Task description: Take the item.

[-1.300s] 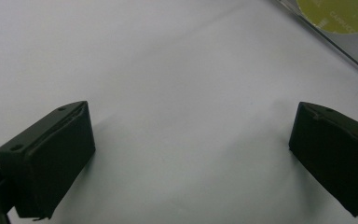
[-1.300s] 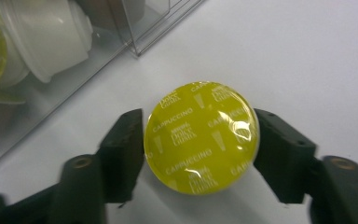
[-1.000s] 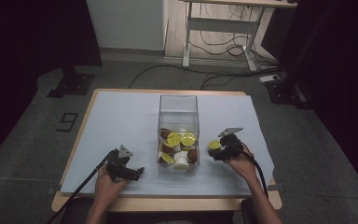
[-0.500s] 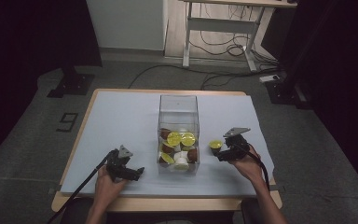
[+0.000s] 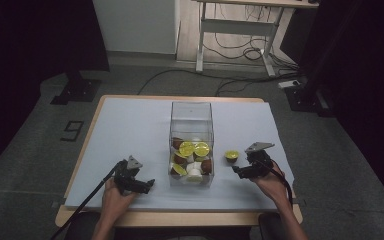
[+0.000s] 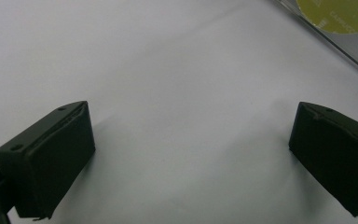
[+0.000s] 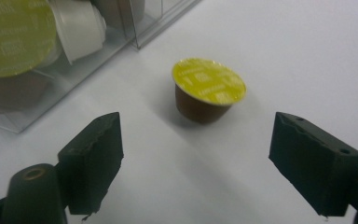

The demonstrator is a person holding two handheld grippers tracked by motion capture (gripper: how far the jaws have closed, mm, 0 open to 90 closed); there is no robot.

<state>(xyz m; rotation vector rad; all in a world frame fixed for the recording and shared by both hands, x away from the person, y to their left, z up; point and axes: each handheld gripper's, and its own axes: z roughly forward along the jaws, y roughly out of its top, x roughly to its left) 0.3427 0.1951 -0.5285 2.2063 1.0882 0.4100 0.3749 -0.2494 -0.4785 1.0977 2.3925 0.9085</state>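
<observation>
A brown capsule with a yellow-green lid [image 7: 208,90] stands upright on the white mat, just right of the clear plastic box [image 5: 191,145]. It also shows in the high view [image 5: 231,155]. My right gripper [image 7: 198,135] is open a little short of it; its jaws have just been opening further, and nothing is between them. It lies at the mat's near right [image 5: 237,172]. My left gripper [image 6: 191,126] is open over bare mat, at the near left [image 5: 149,185]. The box holds several capsules, some with yellow lids [image 5: 194,149].
The box's near corner [image 6: 335,42] lies ahead and to the right of the left jaws, with a yellow lid [image 6: 340,14] behind its wall. White and brown capsules [image 7: 77,28] press against the box wall. The white mat [image 5: 130,130] covers the wooden table.
My right gripper has drawn back from the capsule toward the near edge, and the capsule stays standing on the mat. The left gripper has not moved.
</observation>
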